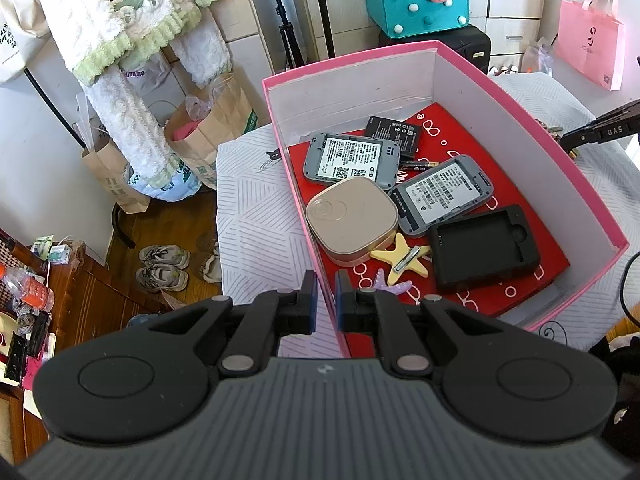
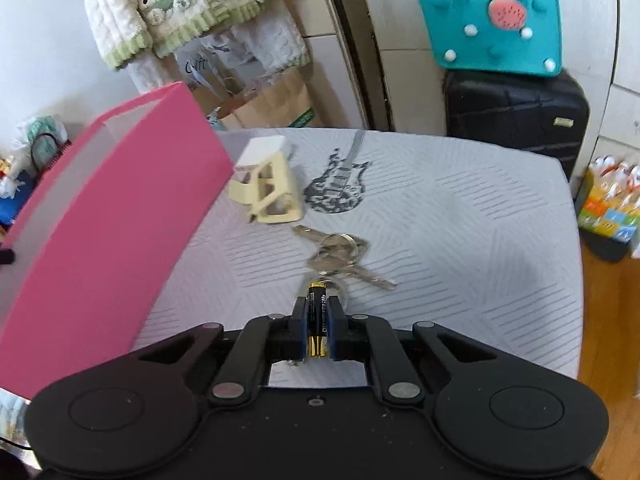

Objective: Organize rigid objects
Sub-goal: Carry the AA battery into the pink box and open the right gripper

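Observation:
My left gripper (image 1: 326,300) is shut on the near wall of the pink box (image 1: 352,60), which passes between its blue pads. Inside the box lie two grey devices (image 1: 352,158), a gold square case (image 1: 352,220), a black case (image 1: 484,252), a flat black battery (image 1: 394,130) and a yellow starfish clip (image 1: 402,258). In the right wrist view my right gripper (image 2: 318,316) is shut on a black and gold AA battery (image 2: 318,320), just above the cloth. A bunch of keys (image 2: 340,252) lies right beyond it. The pink box (image 2: 100,220) stands to its left.
A cream hair claw (image 2: 268,188) and a white block (image 2: 264,148) lie on the striped cloth (image 2: 460,220) beside the box. Behind the table stand a black suitcase (image 2: 516,116) and a teal bag (image 2: 492,20). Shoes (image 1: 164,268) sit on the floor at left.

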`<state>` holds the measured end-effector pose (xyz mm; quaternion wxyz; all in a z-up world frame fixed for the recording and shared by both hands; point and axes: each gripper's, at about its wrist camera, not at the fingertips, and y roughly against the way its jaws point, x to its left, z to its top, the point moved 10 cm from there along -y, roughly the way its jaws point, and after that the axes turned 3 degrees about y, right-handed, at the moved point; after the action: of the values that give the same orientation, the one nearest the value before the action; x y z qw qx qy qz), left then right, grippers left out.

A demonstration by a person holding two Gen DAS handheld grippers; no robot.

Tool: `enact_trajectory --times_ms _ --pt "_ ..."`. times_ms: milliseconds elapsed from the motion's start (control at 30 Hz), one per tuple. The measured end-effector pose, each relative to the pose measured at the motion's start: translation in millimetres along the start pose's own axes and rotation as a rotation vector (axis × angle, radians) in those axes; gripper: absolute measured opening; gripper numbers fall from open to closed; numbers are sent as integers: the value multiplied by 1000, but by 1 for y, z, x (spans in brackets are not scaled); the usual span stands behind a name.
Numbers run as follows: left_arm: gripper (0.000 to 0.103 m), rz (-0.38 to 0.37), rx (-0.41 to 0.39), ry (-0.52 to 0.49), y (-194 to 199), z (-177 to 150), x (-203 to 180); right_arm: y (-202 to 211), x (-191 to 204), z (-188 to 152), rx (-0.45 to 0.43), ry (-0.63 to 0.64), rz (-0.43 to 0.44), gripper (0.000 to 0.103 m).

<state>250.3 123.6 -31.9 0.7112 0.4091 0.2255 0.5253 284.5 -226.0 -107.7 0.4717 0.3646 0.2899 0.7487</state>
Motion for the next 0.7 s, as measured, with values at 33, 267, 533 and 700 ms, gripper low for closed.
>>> enact_trajectory --times_ms 33,267,533,700 --pt "8 1 0 -1 0 0 -1 0 1 0 -4 3 -19 12" --pt "8 2 0 -3 0 0 -1 25 39 16 -79 35 62 12" --pt "8 2 -2 -5 0 0 -1 62 138 56 -183 209 265 12" --pt "8 -7 -5 -9 -1 3 -3 46 192 65 -140 332 324 12"
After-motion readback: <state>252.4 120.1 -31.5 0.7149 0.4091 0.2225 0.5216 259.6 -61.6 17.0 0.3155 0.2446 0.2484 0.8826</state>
